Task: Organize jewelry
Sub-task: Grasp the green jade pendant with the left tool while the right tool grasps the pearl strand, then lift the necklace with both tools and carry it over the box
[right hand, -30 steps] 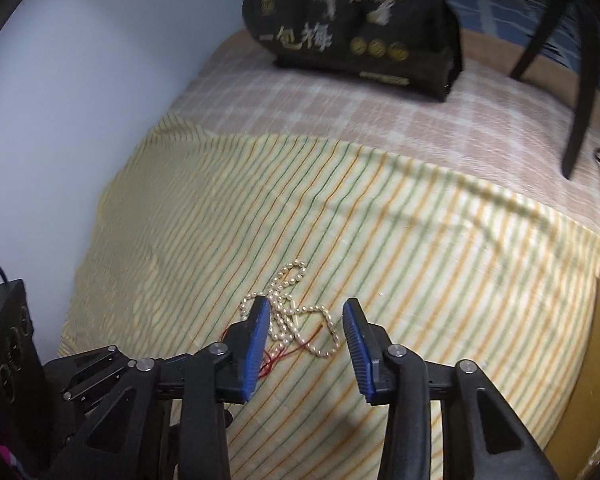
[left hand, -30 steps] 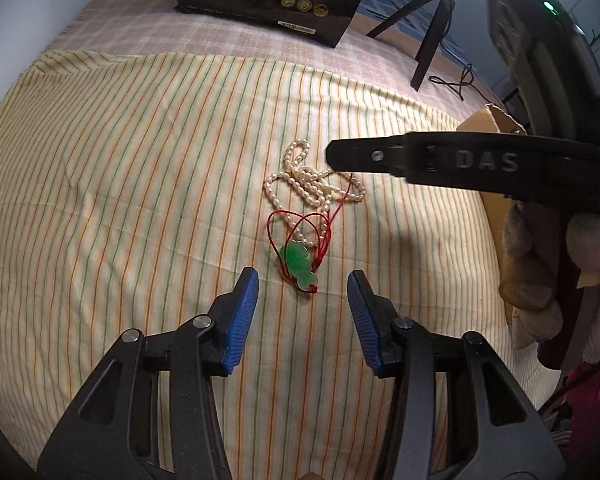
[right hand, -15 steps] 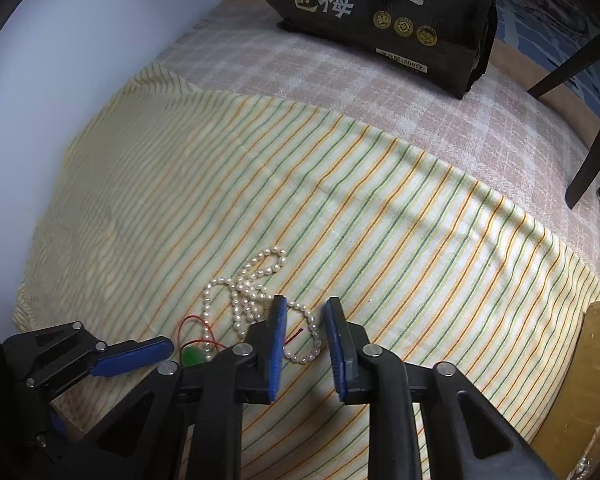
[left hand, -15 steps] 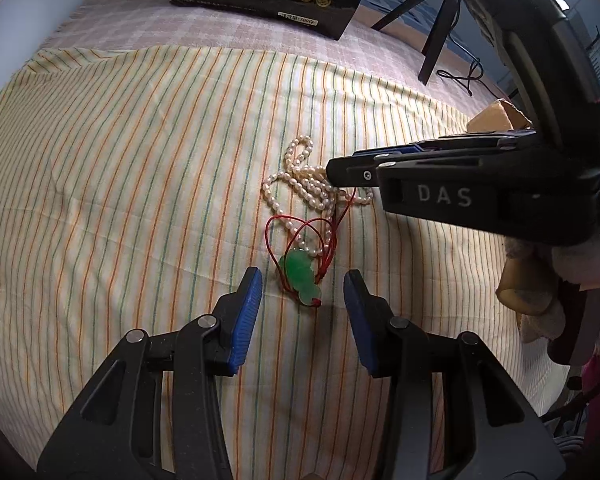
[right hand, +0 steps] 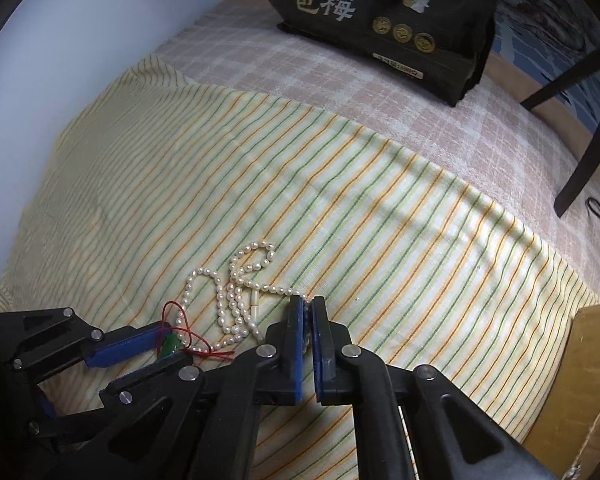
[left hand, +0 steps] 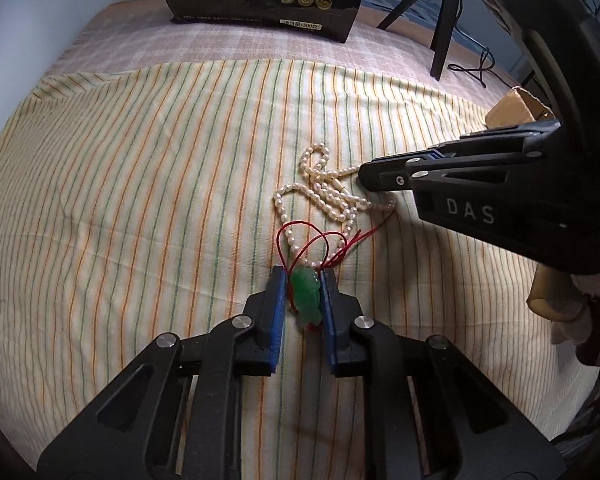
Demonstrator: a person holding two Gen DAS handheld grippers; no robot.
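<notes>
I have the left gripper [left hand: 303, 300] pinched on the green pendant [left hand: 307, 296], its jaws having just been closing, both blue pads against the stone. The pendant's red cord [left hand: 320, 240] loops up into the pearl necklace [left hand: 324, 192] heaped on the striped cloth [left hand: 160, 200]. My right gripper [right hand: 308, 312] has just clamped fully onto a pearl strand beyond the pendant.

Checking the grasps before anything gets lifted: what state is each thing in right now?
left gripper: just closed, clamped on the green pendant.
right gripper: just closed, pinching the pearl necklace.
pearl necklace: tangled with the red cord.
striped cloth: spread flat.
</notes>
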